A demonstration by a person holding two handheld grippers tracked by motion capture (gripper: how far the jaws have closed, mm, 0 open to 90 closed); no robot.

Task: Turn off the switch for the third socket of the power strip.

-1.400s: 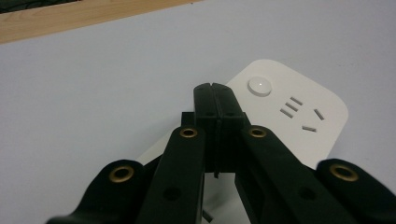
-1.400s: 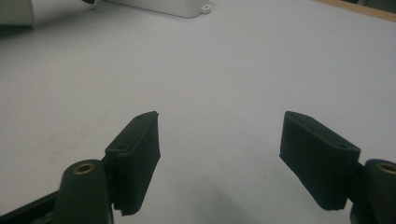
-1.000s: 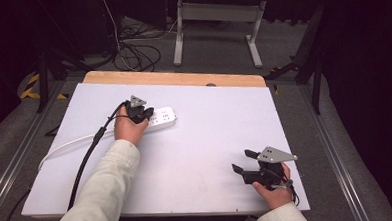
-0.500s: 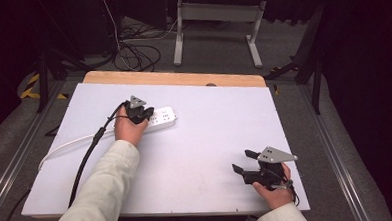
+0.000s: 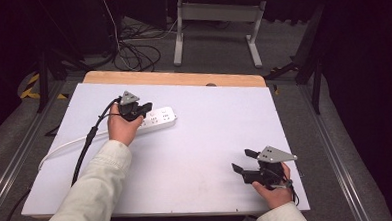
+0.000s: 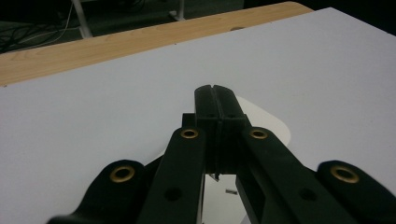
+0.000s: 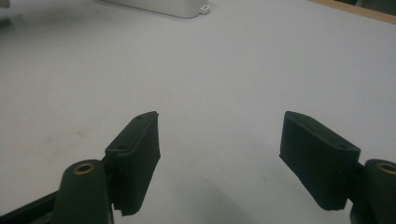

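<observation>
High view: the left tool point(image 5: 143, 109) hangs over the power strip point(image 5: 160, 117) at the desk's point(image 5: 210, 130) far left; the right tool point(image 5: 239, 168) sits near the front right, well apart. Left gripper view: jaws clenched flat together, empty — strip point(image 6: 261, 122) beneath. Right gripper view: jaws wide, released — strip point(image 7: 159, 7) far off.

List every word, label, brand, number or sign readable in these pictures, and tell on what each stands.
None can be read.
White plastic power strip: its face carries only socket holes; any marking is too small to tell.
White table sheet: no print.
</observation>
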